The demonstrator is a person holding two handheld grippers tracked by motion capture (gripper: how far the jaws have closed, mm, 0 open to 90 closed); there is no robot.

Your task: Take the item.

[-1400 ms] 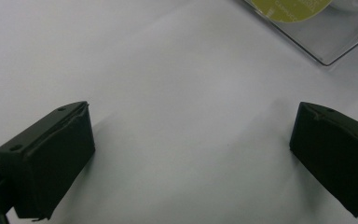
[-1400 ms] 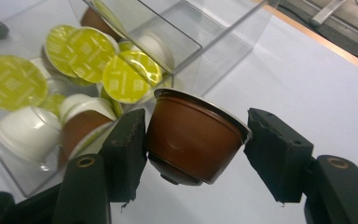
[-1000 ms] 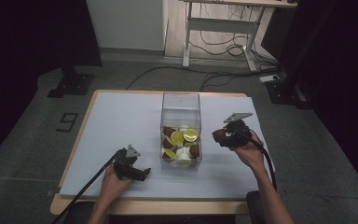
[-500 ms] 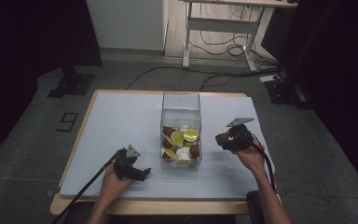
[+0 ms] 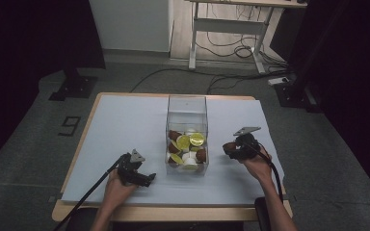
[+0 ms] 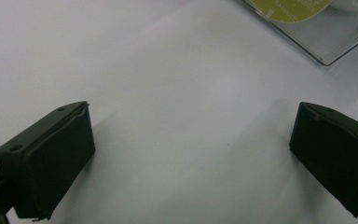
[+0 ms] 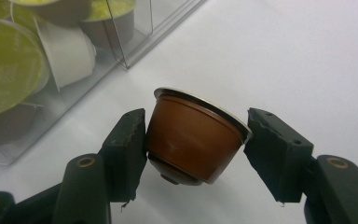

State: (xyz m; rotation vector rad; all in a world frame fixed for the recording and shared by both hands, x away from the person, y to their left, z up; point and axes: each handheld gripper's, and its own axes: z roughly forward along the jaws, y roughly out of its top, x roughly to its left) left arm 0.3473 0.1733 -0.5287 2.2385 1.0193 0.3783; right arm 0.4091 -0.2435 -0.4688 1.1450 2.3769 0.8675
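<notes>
The right gripper (image 7: 196,140) was clamped on a brown capsule (image 7: 193,137), just right of the clear box (image 5: 187,108) of capsules. The left gripper (image 6: 191,158) rested on the table (image 5: 125,120), jaws wide apart.

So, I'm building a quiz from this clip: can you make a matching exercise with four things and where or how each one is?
Things:
1. brown capsule
2. left gripper
3. clear box
4. yellow-lidded capsules

States:
a. open over bare white tabletop
b. lying inside the box
c. clamped between the right gripper jaws
d. standing mid-table between the hands

Pairs: 1-c, 2-a, 3-d, 4-b
</notes>
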